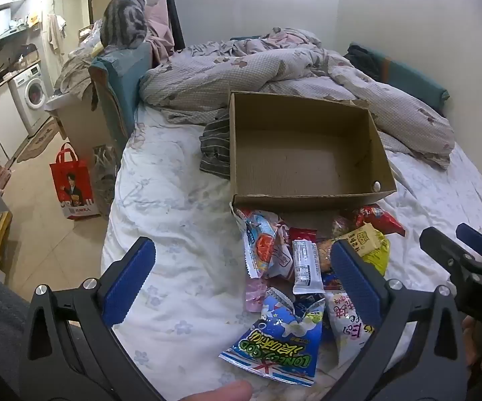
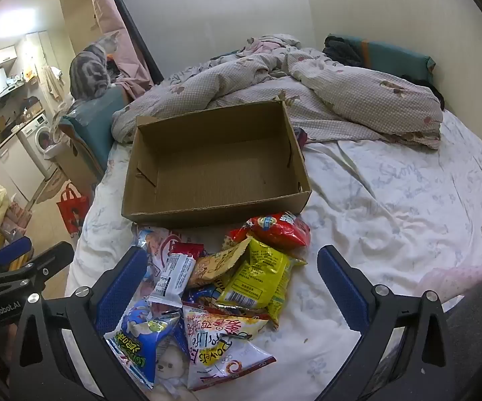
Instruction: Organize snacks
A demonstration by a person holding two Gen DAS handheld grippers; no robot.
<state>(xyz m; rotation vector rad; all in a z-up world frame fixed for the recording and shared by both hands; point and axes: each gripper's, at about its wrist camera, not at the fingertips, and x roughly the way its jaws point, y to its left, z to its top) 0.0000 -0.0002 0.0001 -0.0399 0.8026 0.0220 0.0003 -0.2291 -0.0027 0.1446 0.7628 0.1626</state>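
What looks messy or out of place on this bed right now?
The snack packets lie in a loose, overlapping heap on the sheet, right in front of the cardboard box, which is empty. The box's near rim looks roughly torn. Both grippers hang open above the heap, holding nothing.

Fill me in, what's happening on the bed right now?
A person holds a hand-held gripper in each hand over a bed. The left hand-held gripper and the right hand-held gripper are both open and hold nothing. Below them lies a pile of snack packets on the sheet, just in front of a cardboard box, which holds no snacks yet. A cat sits beyond the bed's far corner, facing away.
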